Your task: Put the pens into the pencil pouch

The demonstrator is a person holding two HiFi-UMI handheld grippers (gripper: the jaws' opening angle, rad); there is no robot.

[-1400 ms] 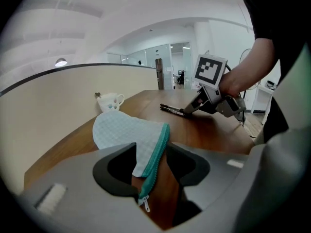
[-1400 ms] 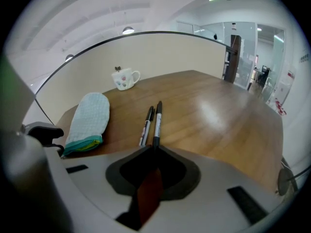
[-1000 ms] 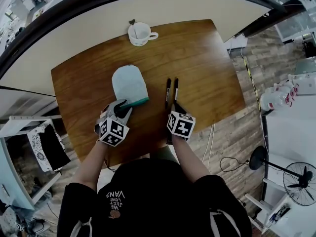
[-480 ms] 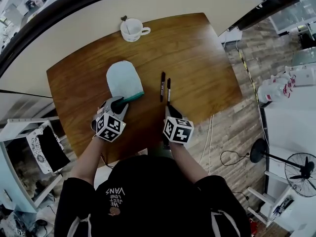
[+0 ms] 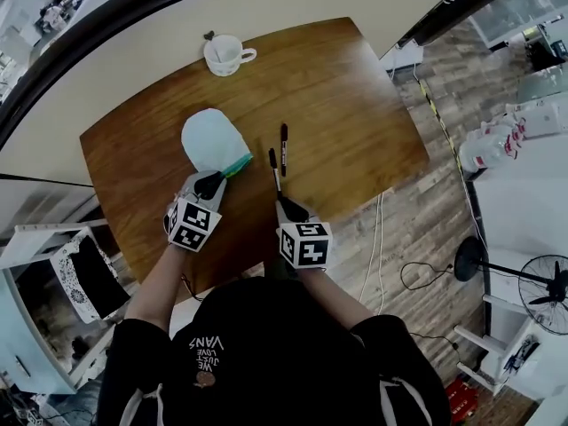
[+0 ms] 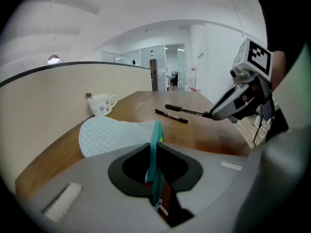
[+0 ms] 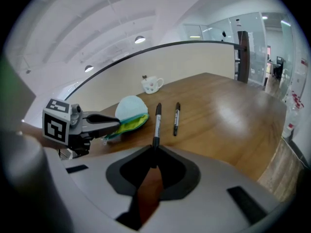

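**Pouch edge pinched, one pen lifted by its end**

Head view: On the brown table (image 5: pixel 355 105), the pale pencil pouch (image 5: pixel 211 136) lay left of centre with its mouth towards the near side. The left gripper (image 5: pixel 216 182) sat at that mouth. Just to its right, the right gripper (image 5: pixel 282 201) had the held pen (image 5: pixel 274 169) by its near end. The loose pen (image 5: pixel 284 147) lay just beyond, to the right. A white mug (image 5: pixel 222 54) stood at the far edge.

Left gripper view: The left gripper (image 6: pixel 153 152) had just been closing its jaws, and they pressed on the pouch's teal zip edge (image 6: pixel 157 137). The right gripper (image 6: pixel 214 114) carried its pen above the wood.

Right gripper view: The right gripper (image 7: pixel 154 152) pinched the held pen (image 7: pixel 157 123), which pointed away. The loose pen (image 7: pixel 176 118) rested to its right and the pouch (image 7: pixel 130 109) to its left.
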